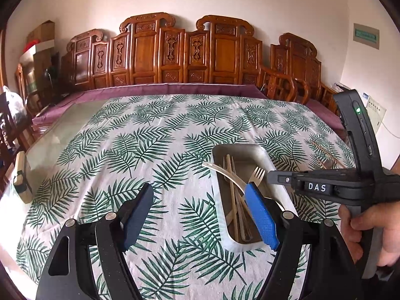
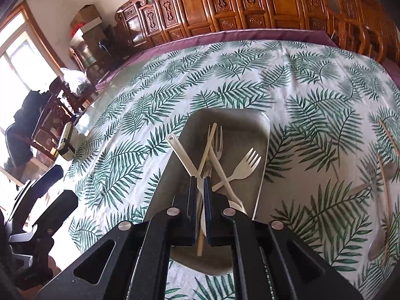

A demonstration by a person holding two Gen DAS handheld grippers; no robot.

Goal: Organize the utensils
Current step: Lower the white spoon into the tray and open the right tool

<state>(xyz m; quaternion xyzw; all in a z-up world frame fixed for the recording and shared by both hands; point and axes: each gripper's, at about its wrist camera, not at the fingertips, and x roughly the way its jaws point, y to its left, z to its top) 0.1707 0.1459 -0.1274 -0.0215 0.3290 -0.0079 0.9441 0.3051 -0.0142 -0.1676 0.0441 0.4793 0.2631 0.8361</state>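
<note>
Ahead of the left claw [image 1: 200,215] and to its left the leaf-patterned desk [image 1: 140,135] lies bare as far as the carved wooden chairs [image 1: 185,52] along its far edge; between its wide-apart fingers only cloth shows; its blue right finger overlaps the near corner of the metal tray [image 1: 260,153]; the right claw [image 2: 199,192] crosses over that tray from the right, barring passage there; beneath the right claw, crossed forks [image 2: 246,163] and chopsticks [image 2: 206,147] crowd the tray floor; to its right loose utensils [image 2: 382,187] lie on the cloth, with bare cloth between them and the tray.
</note>
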